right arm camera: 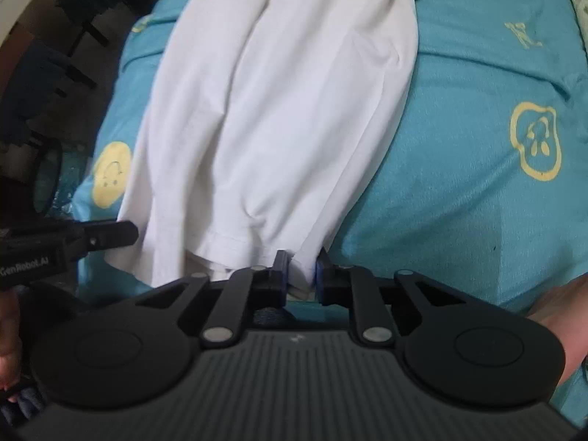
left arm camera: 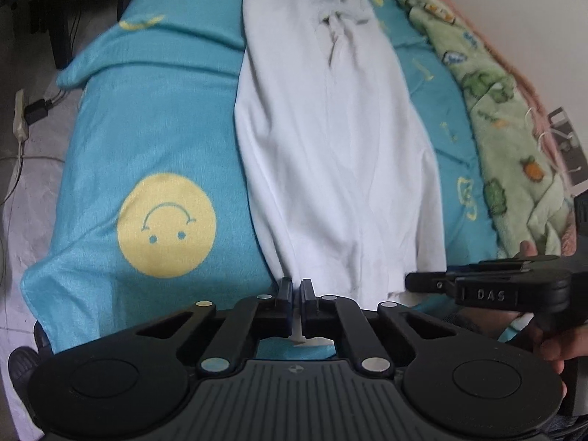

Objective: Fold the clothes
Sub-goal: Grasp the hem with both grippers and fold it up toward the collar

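Note:
A white garment (left arm camera: 330,139) lies lengthwise on a teal blanket (left arm camera: 154,117), folded into a long narrow strip. It also shows in the right wrist view (right arm camera: 272,103). My left gripper (left arm camera: 297,286) is shut on the garment's near left corner. My right gripper (right arm camera: 302,262) is shut on the garment's near right corner, with white cloth bunched between its fingers. The right gripper shows from the side in the left wrist view (left arm camera: 488,286); the left one shows in the right wrist view (right arm camera: 73,239).
The teal blanket (right arm camera: 477,110) has yellow smiley prints (left arm camera: 166,225) and covers a bed. A green patterned blanket (left arm camera: 492,117) lies along the right side. A power strip and cables (left arm camera: 22,117) lie on the floor at the left. Dark furniture (right arm camera: 55,55) stands beyond the bed.

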Available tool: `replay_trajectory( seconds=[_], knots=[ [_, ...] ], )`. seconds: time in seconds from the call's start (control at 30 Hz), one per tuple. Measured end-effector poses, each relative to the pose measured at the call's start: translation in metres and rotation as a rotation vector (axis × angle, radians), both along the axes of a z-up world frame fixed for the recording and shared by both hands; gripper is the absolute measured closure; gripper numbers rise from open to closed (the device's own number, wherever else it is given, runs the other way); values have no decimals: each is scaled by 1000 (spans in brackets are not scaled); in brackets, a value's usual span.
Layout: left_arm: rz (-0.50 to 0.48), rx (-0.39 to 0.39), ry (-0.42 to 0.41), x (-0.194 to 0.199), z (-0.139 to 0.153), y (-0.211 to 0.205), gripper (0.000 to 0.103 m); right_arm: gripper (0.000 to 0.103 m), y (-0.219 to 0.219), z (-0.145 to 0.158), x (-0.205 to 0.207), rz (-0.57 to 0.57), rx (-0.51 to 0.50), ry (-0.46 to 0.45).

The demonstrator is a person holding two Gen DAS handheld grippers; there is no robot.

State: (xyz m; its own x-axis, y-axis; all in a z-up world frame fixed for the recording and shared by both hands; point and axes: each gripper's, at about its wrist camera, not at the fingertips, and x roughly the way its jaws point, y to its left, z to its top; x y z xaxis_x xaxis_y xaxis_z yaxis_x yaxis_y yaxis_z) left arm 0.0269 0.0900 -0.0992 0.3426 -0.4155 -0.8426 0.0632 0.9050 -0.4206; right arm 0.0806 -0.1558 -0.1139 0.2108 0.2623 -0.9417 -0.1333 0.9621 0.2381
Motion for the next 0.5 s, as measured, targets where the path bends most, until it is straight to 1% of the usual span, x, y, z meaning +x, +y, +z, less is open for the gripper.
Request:
replay_trajectory(
  seconds=[0.07,0.13,0.33,0.43,0.5],
  knots=[
    [39,-49,-36,-5,13,7,100,89,-9,11,4,-38,54,-16],
    [86,-110,-80,-11,30,18,100,90,-22,28,5,-95,131,-36],
    [243,-305,-200,-20,86,50,101,92,-61,96,-1,-221,314,-175],
    [293,-349,-247,-28,112,53,101,92,-79,125,-12,-259,387,-240],
    [313,-375,-265,-41,124,53,101,93,-82,135,-22,-276,417,-279]
  ],
)
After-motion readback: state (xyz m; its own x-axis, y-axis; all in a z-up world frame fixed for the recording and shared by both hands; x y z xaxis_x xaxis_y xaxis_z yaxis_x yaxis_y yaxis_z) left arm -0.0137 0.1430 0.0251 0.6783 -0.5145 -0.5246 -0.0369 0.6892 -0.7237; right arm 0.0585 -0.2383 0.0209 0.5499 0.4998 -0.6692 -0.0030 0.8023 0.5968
